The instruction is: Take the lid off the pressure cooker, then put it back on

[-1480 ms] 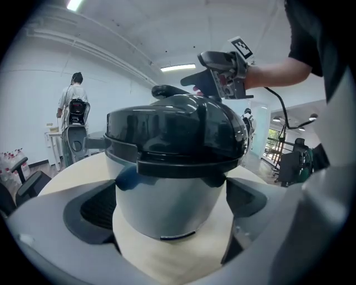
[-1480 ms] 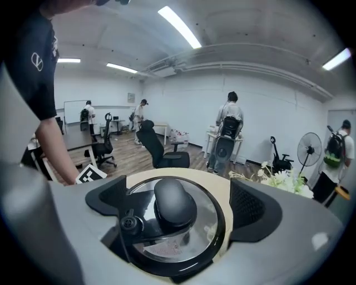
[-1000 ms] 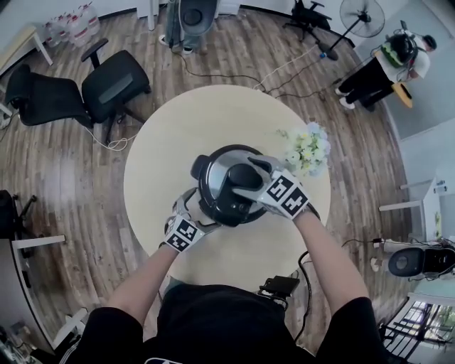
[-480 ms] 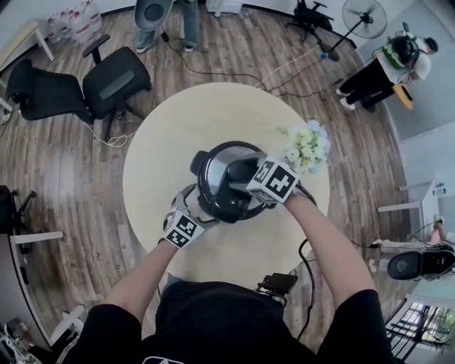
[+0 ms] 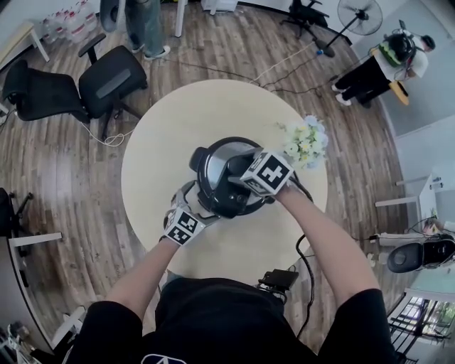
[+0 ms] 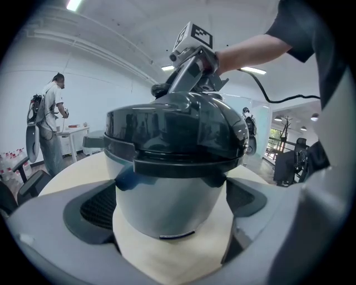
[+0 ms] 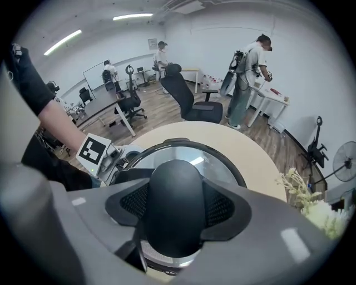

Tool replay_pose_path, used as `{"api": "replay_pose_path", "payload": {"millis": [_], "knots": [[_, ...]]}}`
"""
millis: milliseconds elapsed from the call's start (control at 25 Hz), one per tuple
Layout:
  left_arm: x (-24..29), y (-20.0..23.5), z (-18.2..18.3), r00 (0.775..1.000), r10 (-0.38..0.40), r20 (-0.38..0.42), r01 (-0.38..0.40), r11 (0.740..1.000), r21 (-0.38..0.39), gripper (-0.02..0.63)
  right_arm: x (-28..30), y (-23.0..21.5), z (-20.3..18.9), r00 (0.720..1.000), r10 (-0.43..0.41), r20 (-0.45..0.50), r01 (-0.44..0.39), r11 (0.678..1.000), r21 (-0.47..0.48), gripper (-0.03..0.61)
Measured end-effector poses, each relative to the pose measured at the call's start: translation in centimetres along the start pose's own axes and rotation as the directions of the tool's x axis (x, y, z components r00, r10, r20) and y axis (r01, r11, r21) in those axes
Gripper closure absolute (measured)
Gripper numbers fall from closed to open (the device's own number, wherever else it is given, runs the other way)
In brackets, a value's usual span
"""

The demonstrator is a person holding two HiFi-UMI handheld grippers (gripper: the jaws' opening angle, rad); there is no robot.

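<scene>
- A round table with a smooth, pale beige top (image 5: 163,135) stands on a floor of brown wood planks (image 5: 64,178). Two black office chairs (image 5: 106,82) sit beyond the table's far-left edge, and a pedestal fan (image 5: 359,14) stands further back on the right.
- A person in a white top (image 5: 377,67) bends over at the far right of the room. Another person's legs (image 5: 146,28) show at the far left.
- The domed steel-and-black pressure cooker (image 6: 172,220) stands at the table's centre with its glossy, mirror-like lid (image 5: 212,165) seated on it.
- A bunch of white and pale yellow flowers (image 5: 306,142) lies near the right edge, and a black cable (image 5: 302,249) trails off the near edge.
- The right gripper (image 7: 173,207) points steeply down. Its jaws have just been closing, and its mesh-textured pads now squeeze the lid's rounded matte black handle (image 7: 172,181) from both sides.
- The left gripper (image 6: 173,196) is at the cooker's near-left side with its jaws spread wide. The brushed steel wall sits in front of them, and I cannot tell whether the tips touch it.
- A second ago the right gripper lay flatter across the lid with its marker cube further right. Now it is tipped up over the handle.
- The left gripper has kept its place.
- The standing legs have moved from far centre to far left.
</scene>
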State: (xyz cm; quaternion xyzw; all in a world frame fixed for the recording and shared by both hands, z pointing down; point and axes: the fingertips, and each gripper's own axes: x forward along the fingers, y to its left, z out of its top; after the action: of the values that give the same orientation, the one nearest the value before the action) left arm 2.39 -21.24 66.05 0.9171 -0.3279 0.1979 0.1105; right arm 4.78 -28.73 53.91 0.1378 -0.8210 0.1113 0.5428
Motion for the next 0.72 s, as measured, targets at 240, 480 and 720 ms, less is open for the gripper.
{"api": "replay_pose_path", "payload": {"millis": [240,480,720], "knots": [[0.1,-0.1,-0.2,1.000,0.001,-0.008,-0.001,1.000,-0.008,0.021,0.2,-0.6,-0.1,0.999,-0.053,0.004,0.052,0.989,0.140,0.293],[0.0,-0.2,-0.2,1.000,0.006,-0.016,-0.006,1.000,-0.015,0.021,0.0,-1.6,-0.3,0.988,-0.155,-0.012,0.148,0.917,0.371,0.293],[0.0,-0.3,-0.2,1.000,0.001,-0.022,-0.001,1.000,-0.014,0.021,-0.2,-1.8,-0.4,0.981,-0.191,-0.024,0.182,0.878,0.443,0.291]]}}
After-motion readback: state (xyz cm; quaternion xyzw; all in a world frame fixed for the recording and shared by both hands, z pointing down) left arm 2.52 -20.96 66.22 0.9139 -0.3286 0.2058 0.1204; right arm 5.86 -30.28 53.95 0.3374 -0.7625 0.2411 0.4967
